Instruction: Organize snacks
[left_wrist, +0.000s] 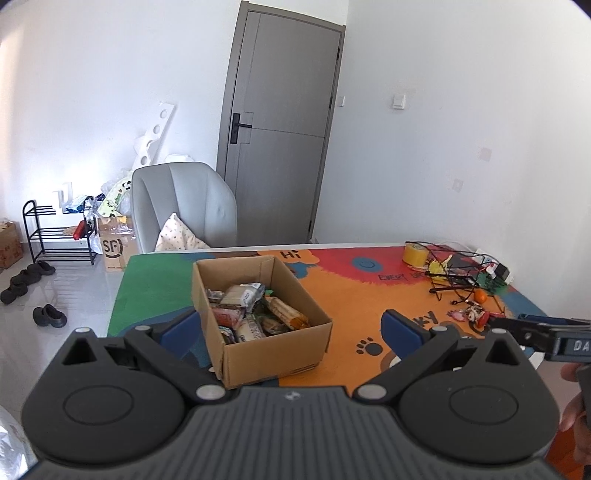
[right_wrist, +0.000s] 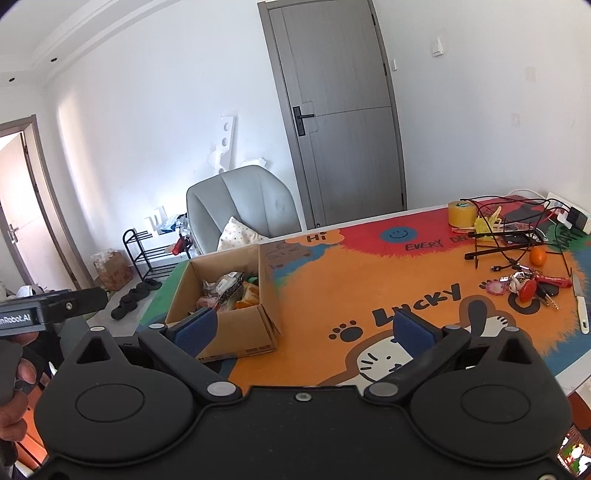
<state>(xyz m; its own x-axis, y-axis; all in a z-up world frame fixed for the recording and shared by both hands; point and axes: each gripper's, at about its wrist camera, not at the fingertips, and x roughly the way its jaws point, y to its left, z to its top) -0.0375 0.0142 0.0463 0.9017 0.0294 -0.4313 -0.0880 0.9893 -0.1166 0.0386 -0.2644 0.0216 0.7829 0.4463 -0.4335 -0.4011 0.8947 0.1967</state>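
An open cardboard box (left_wrist: 273, 347) stands on the colourful table mat, filled with several wrapped snacks (left_wrist: 251, 310). My left gripper (left_wrist: 291, 328) is open, its blue pads either side of the box's near part and nothing held. In the right wrist view the same box (right_wrist: 236, 332) sits at the left with the snacks (right_wrist: 229, 291) inside. My right gripper (right_wrist: 304, 330) is open and empty, hovering over the orange mat just right of the box. The other gripper's body shows at each view's edge.
Yellow tape roll (right_wrist: 461, 214), black wire rack and cables (right_wrist: 506, 236), an orange (right_wrist: 537, 256), keys (right_wrist: 528, 288) and a white knife (right_wrist: 581, 306) lie at the table's right. A grey chair (left_wrist: 181, 206) stands behind the table. A hand (right_wrist: 14, 391) is at the left edge.
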